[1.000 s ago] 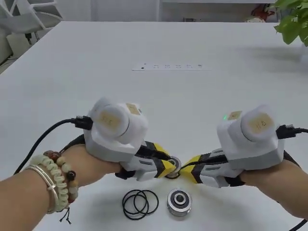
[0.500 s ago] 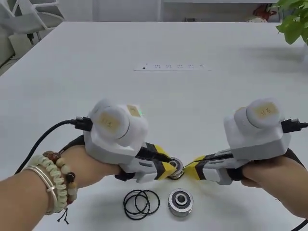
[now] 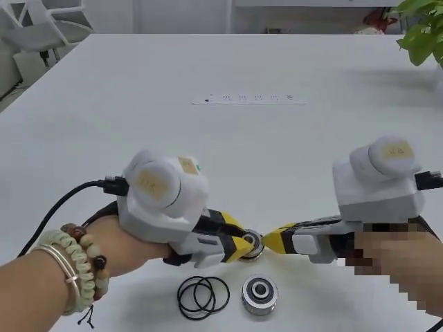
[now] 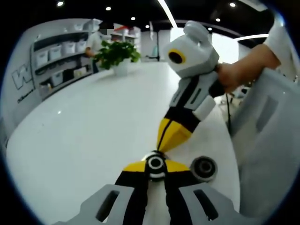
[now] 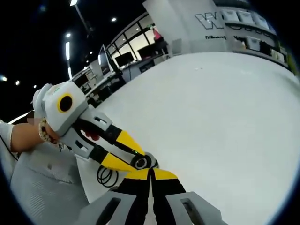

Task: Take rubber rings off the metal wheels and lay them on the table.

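Rings were laid on the counter, at 7 o'clock of the wheel clamped in the left hand-held gripper. The right hand-held gripper was pinched closed beside it; that wheel's stripping was judged unfinished.

White table; potted plant; shelving with bins; ceiling spotlights; chair.
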